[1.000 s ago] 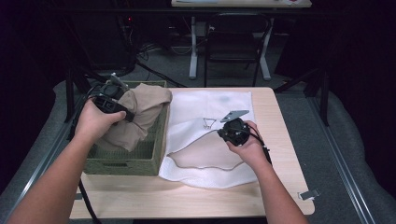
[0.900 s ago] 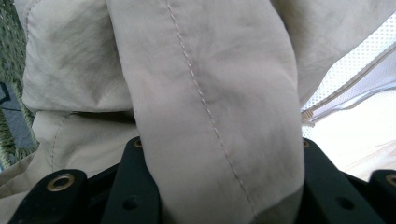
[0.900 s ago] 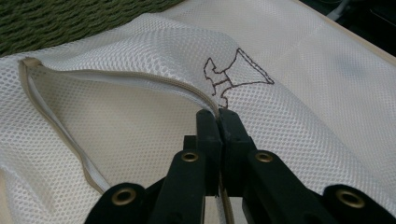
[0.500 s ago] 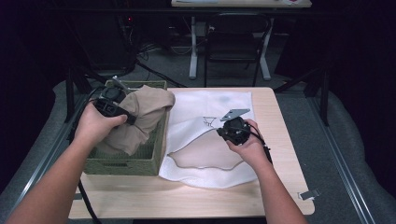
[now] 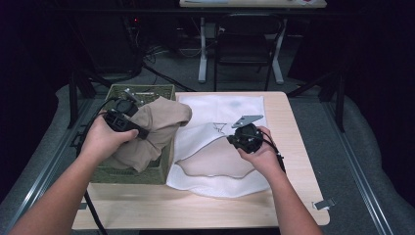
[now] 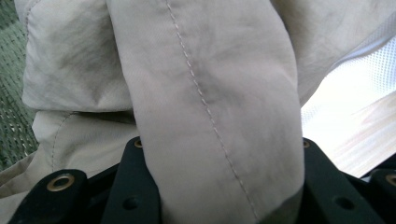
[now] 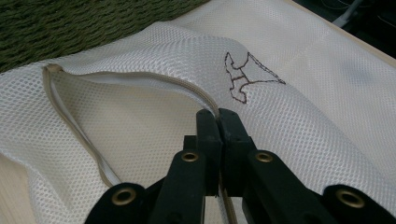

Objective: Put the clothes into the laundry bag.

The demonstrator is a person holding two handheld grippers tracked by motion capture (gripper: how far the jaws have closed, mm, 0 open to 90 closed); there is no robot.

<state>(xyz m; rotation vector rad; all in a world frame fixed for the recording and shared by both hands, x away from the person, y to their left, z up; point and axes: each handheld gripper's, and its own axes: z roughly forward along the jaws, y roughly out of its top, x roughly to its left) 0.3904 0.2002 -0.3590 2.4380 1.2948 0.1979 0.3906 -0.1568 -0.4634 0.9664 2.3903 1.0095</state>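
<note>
Work in hand: getting a beige garment [image 5: 149,129] out of the green basket [image 5: 147,91] and into the white mesh laundry bag [image 5: 222,105] spread on the table [image 5: 195,208]
Left gripper [image 5: 131,128]: jaws part-way closed, pinching a thick seamed fold of the beige garment [image 6: 210,116]; in the left gripper view the cloth packs the gap from jaw to jaw
Right gripper [image 5: 234,138]: jaws pressed together on the zipper edge of the bag [image 7: 154,77], close by the embroidered mark [image 7: 247,74]
Change, left: compared with a second ago the hand has drifted toward the bag and the garment has come with it; its top bulge now leans over the basket's inner wall, reaching toward the mesh
Change, right: none worth noting; hand and bag edge sit as they did a second back, mouth lifted
Garment position: mostly in the basket, bunched and draped over the near rim; the leading fold is beside the bag, not in it
Bag position: flat on the table just beside the basket, mouth facing the basket
Reading: transfer under way, early; the lift is done, the insertion not yet
Next needs: carry the fold across the gap and under the raised zipper edge
Risk: trailing cloth could snag on the basket wall; a bulky fold may jam at the mouth if the edge sags
</note>
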